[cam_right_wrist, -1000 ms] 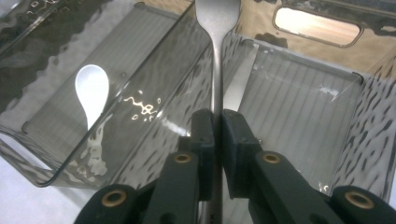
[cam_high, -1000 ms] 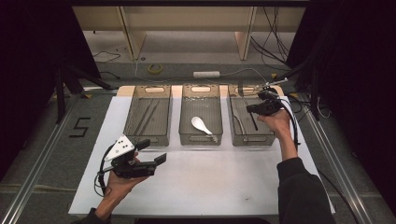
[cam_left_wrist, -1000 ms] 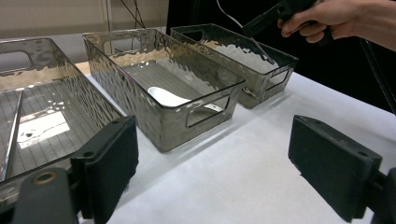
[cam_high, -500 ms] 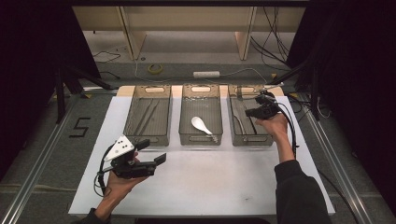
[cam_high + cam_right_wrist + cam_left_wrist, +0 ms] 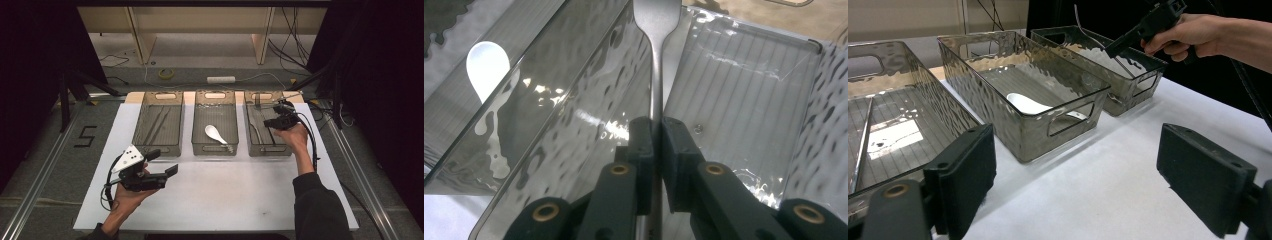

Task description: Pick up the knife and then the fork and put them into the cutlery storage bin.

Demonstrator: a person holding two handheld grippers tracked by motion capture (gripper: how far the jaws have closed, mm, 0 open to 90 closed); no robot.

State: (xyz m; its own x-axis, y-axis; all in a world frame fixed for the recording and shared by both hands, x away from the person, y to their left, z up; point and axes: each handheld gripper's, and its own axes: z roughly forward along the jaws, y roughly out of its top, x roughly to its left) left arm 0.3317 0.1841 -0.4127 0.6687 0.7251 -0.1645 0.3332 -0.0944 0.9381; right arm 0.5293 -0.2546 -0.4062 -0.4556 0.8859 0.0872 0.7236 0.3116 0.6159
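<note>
From the high view, your right gripper [image 5: 276, 121] is up over the right bin [image 5: 265, 150], the one at the far right of three see-through bins standing in a row on the white table [image 5: 225, 200]. Your left gripper [image 5: 162, 162] sits in your left hand, in front of the left bin [image 5: 159, 148] and a little away from it. The middle bin [image 5: 215, 148] has a white spoon [image 5: 214, 133] lying in it.

In the left gripper view, your two black jaws stand wide apart with nothing but table between them. The middle bin is just ahead, with the white spoon [image 5: 1025, 105] on its floor. Past it, your other hand [image 5: 1180, 35] holds its gripper above the right bin [image 5: 1128, 75].

In the right gripper view, your jaws are squeezed tight on the thin handle of a metal fork [image 5: 657, 60]. The fork hangs over the right bin [image 5: 744, 100] (its broad end points away from you). The white spoon [image 5: 486, 62] shows through the bin wall off to the side
</note>
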